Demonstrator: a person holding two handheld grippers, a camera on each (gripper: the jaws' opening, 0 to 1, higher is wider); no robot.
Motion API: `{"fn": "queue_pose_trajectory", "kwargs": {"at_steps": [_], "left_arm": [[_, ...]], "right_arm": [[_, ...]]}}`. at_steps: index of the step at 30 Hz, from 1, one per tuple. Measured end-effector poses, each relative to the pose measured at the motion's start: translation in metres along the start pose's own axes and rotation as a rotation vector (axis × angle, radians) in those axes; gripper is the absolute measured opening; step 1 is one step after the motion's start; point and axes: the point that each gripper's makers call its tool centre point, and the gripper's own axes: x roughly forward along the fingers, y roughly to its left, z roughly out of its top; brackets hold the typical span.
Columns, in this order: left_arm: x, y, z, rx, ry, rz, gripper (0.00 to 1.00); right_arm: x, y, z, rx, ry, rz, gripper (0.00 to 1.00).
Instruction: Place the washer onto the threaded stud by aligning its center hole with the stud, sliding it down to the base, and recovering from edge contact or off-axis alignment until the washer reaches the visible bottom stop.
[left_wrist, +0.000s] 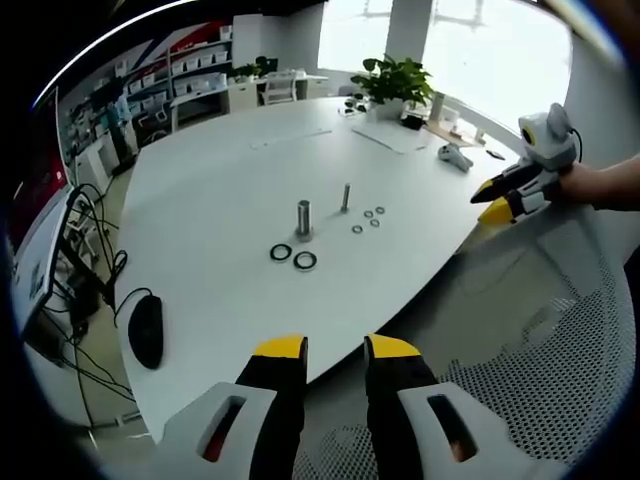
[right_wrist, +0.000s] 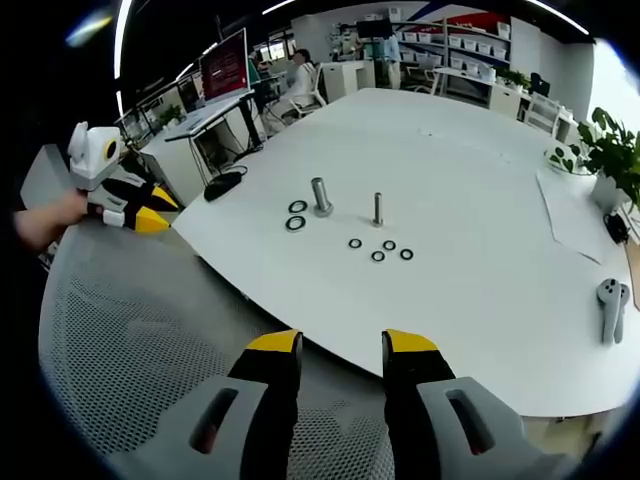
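Hovering with jaws parted, both grippers (left_wrist: 335, 348) (right_wrist: 340, 343) hold nothing; no writing is legible.

right gripper (right_wrist: 340, 350): yellow-tipped black jaws parted, empty, over grey mesh chair back (right_wrist: 130, 340) | round white table (right_wrist: 480, 170): thick grey metal stud (right_wrist: 321, 195) beside two large dark washers (right_wrist: 296, 215); thin threaded stud (right_wrist: 378, 208) near four small washers (right_wrist: 380, 248) | left gripper (right_wrist: 135, 210): hand-held at table edge, jaws apparently closed
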Motion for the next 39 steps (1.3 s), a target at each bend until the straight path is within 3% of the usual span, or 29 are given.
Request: {"fn": "queue_pose_trajectory", "kwargs": {"at_steps": [16, 25, 39], "left_arm": [[0.002, 0.000, -0.004, 0.002, 0.010, -0.007, 0.20], [0.003, -0.002, -0.005, 0.006, 0.023, -0.014, 0.20], [0.002, 0.002, -0.006, -0.005, 0.026, 0.003, 0.21]], "right_arm": [[0.001, -0.001, -0.001, 0.002, 0.003, -0.004, 0.34], [-0.004, -0.005, 0.007, 0.020, -0.036, -0.039, 0.39], [-0.004, -0.003, 0.009, 0.019, -0.052, -0.022, 0.39]]}}
